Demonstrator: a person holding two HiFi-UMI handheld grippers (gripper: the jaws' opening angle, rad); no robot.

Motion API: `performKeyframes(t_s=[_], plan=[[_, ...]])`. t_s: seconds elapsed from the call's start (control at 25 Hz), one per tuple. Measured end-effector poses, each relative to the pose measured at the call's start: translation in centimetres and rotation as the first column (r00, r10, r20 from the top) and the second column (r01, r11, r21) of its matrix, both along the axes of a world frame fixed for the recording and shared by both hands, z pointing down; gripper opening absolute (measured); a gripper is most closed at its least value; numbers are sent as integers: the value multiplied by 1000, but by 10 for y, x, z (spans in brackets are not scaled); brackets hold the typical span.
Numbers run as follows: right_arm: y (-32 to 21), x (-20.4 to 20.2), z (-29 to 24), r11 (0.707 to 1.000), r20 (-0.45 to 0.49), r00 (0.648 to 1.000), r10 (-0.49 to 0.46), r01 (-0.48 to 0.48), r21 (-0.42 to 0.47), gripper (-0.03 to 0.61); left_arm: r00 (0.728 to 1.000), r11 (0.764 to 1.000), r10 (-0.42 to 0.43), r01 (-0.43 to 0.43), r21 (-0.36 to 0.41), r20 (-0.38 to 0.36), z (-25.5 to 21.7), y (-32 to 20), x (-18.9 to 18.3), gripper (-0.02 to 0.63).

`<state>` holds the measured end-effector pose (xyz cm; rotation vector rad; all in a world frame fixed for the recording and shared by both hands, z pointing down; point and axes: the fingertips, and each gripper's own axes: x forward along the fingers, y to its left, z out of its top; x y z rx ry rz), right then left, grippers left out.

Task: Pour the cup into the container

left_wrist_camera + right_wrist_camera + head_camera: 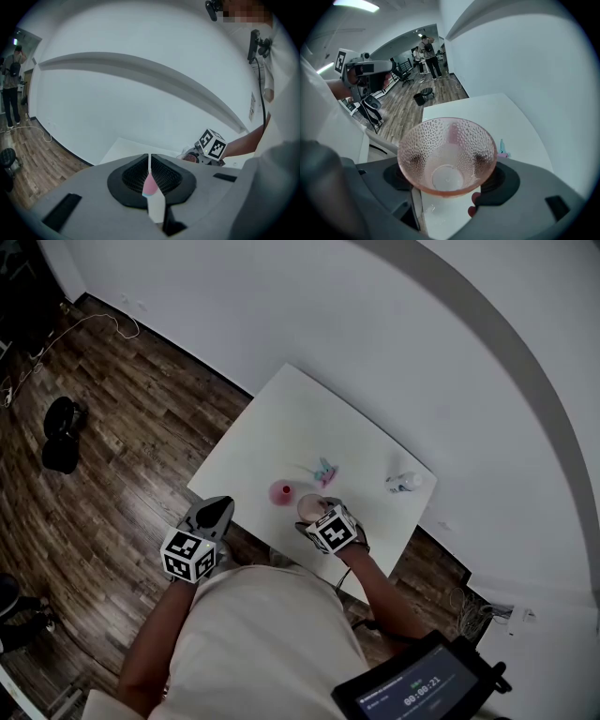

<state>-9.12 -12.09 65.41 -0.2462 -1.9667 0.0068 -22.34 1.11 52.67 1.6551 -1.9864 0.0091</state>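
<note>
You are standing by a big white wall (394,352), and a brown wood floor (122,446) is spreading out to your left. A white table (300,418) is sitting in front of you, with its far side close to the wall. A dark screen (417,688) is showing numbers down by your right side. A black bag (61,434) is lying on the floor, well apart from the table.

You are holding your left gripper (214,512) just off the near left edge of the table, over the floor. Its jaws are pressing together with only a thin line between them, and they are holding nothing.

You are holding your right gripper (317,515) over the near edge of the table. Its jaws are squeezing a cup (447,154), one jaw on each side. The cup is pink and see-through with little bumps all over. It is staying upright with its open top facing up.

The pink container (281,491) is sitting on the table just beside the cup, on its left side. A small blue and pink thing (323,471) is lying a bit farther back on the table. A small white thing (405,483) is lying near the table's right edge; it is too small for me to tell what it is.
</note>
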Motion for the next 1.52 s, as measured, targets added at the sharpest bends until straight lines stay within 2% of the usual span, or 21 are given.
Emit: performKeyframes(t_s=[0.44,1.52], plan=[[5,1,14,999,-87,996,-34,31,-36,376,1000,1000,-5,5,-1,1,-1,4,0,12],[11,-15,29,993,-243,963,-117,107,-53,376,1000,1000,-8,9,9,-5,8,13,-14,12]])
